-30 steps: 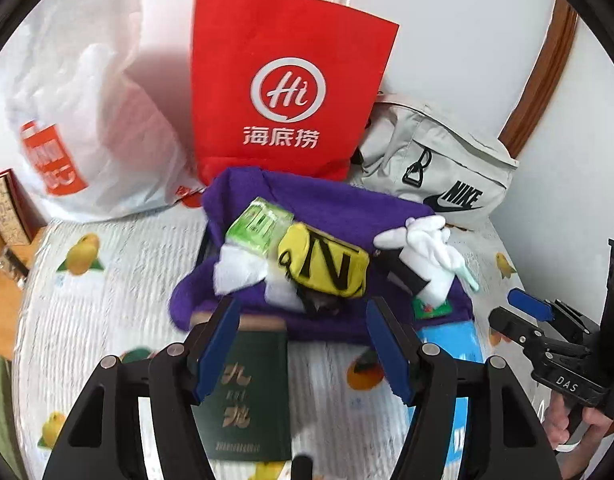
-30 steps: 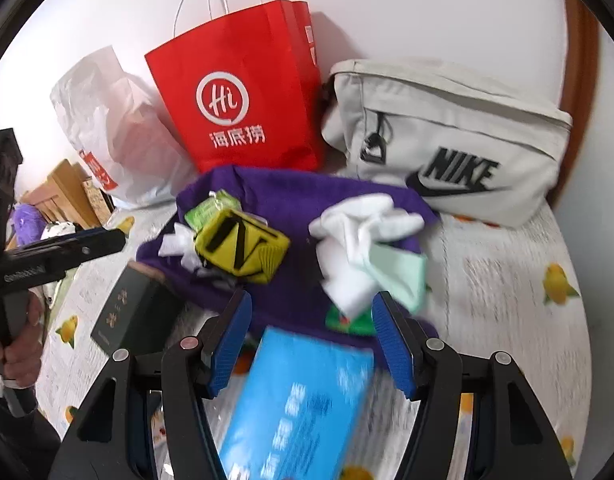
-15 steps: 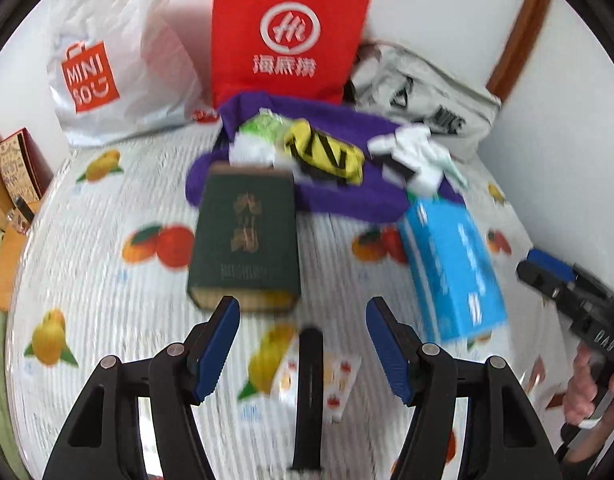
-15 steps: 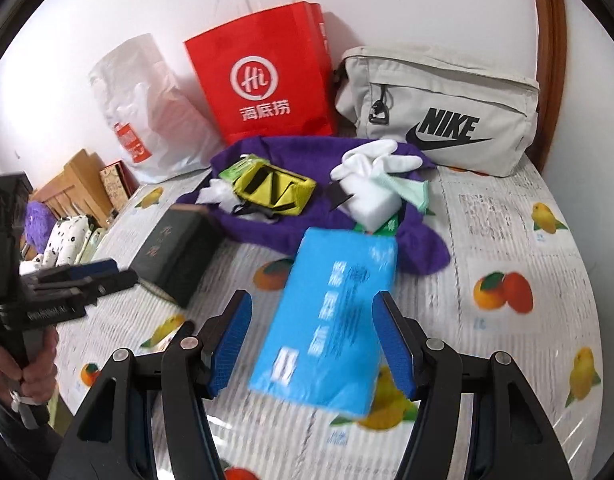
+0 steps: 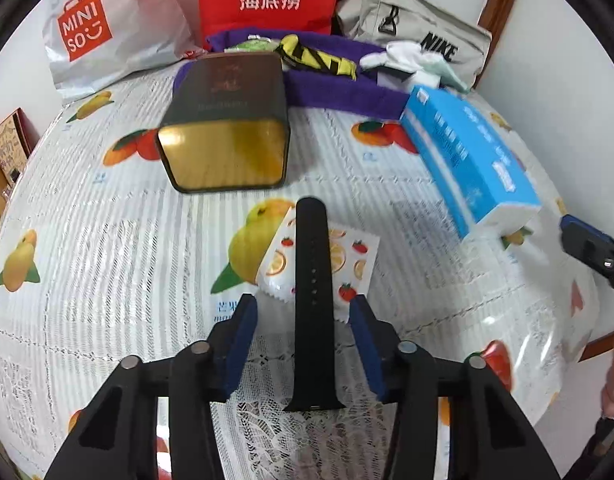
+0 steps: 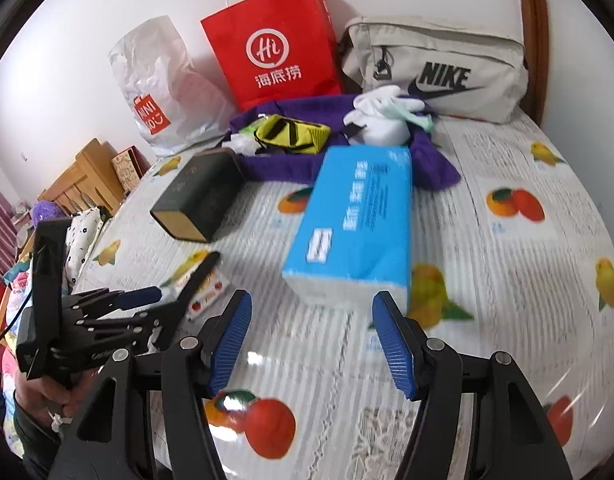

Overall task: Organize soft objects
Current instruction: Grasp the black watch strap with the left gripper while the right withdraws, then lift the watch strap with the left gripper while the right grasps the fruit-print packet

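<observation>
Below the left gripper (image 5: 303, 320), at six o'clock on the fruit-print surface (image 5: 107, 240), a black rubber watch strap (image 5: 313, 280) lies lengthwise across a small fruit-patterned sachet (image 5: 347, 256); the fingers have just been closing and straddle the strap without touching it. At eleven o'clock lies a dark green tin box (image 5: 227, 120), at two o'clock a blue tissue pack (image 5: 467, 152). Toward twelve, a purple towel (image 5: 339, 92) carries a yellow-and-black pouch (image 5: 319, 60) and white socks (image 5: 407, 56). Across the surface, the right gripper (image 6: 311, 332) hovers with fingers spread and empty, the tissue pack at its twelve o'clock.
</observation>
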A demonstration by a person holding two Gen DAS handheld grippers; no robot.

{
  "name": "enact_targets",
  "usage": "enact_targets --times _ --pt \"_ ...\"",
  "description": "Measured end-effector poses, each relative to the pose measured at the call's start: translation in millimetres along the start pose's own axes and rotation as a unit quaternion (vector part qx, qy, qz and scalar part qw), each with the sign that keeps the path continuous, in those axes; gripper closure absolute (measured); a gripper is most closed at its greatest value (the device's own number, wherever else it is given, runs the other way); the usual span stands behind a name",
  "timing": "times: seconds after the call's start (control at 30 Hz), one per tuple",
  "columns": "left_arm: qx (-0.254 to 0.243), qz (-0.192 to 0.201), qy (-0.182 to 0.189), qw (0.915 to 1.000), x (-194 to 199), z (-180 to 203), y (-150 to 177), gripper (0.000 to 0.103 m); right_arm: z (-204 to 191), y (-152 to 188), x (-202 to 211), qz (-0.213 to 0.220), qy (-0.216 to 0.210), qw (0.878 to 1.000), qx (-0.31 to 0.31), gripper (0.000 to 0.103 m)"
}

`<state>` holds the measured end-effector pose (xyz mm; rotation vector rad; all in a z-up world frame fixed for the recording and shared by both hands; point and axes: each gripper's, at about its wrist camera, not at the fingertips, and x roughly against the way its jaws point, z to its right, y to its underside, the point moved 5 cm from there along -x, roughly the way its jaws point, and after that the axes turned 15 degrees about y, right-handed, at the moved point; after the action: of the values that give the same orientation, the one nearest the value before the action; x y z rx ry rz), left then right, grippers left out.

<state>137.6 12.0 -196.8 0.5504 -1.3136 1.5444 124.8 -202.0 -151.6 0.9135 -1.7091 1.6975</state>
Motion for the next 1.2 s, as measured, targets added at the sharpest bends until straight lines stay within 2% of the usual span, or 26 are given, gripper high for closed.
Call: enact_targets --times 0.1,0.17,0.2,0.4,0.5,0.53,0.6,0.73,1.0,1.2 --pt "-0.021 0.005 -0.016 0.9996 -2 3 1 0.063 2 8 4 0.004 -0.001 1.000 0.002 0.041" --pt "-0.031 0.009 -0.014 0.9994 -4 6 0 0.080 3 12 6 0.006 -0.001 1.000 0.003 0.041" --pt "-0.034 0.012 -0.008 0.9993 -4 7 0 0.083 3 13 8 0.008 -0.002 1.000 0.002 0.041" --pt "-0.034 0.006 -0.001 0.9994 -6 10 -1 0.083 2 21 11 0.012 -0.005 1.000 0.008 0.041" --pt "-0.038 0.004 -0.003 0.9993 -10 13 -4 0.069 2 23 10 0.009 -0.013 1.000 0.005 0.041" --pt "-0.039 0.004 -0.005 0.9992 -12 13 -4 0.069 2 23 9 0.007 -0.014 1.000 0.004 0.041" --pt "-0.044 0.008 -0.010 0.9989 -14 14 -5 0.069 1 25 7 0.004 -0.015 1.000 0.007 0.041" --pt "-0.050 0.009 -0.010 0.9986 -15 13 -8 0.083 0 28 4 0.000 -0.018 1.000 0.007 0.041" --pt "-0.052 0.036 0.011 0.9980 4 14 -10 0.083 -18 31 3 0.001 -0.025 0.999 0.034 0.041" --pt "-0.028 0.048 -0.006 0.9985 21 -10 -8 0.083 -41 29 -5 -0.003 -0.037 0.998 0.058 0.041"
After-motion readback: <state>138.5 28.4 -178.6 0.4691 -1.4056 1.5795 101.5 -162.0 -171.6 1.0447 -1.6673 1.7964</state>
